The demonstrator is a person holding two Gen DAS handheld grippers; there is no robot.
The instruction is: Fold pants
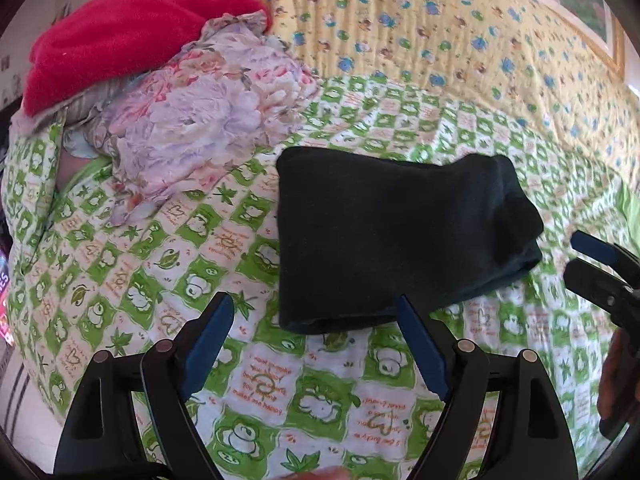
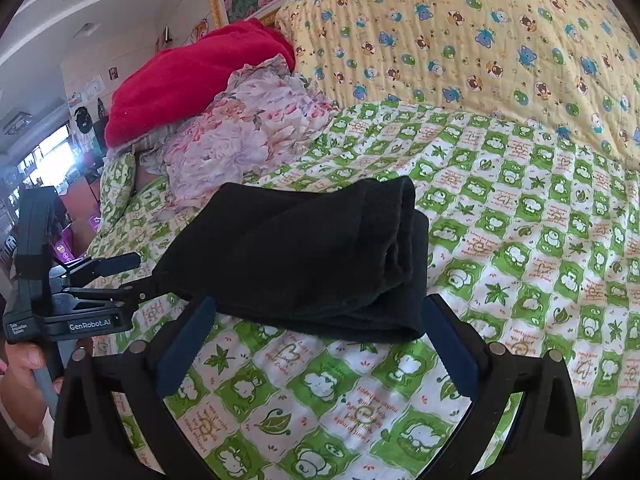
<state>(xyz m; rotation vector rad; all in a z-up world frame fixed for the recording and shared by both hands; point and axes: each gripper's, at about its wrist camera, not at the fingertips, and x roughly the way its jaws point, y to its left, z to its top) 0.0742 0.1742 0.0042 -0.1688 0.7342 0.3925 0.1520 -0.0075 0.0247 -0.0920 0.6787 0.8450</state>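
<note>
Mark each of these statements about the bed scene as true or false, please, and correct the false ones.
1. The black pants lie folded on the green patterned sheet. True.
2. The left gripper holds the pants. False: its jaws stand open with nothing between them.
3. A red blanket lies on the floral cloth. True.
4. The right gripper is shut. False: its jaws stand wide open, near the edge of the pants.
5. The yellow quilt covers the pants. False: it lies beyond them.
</note>
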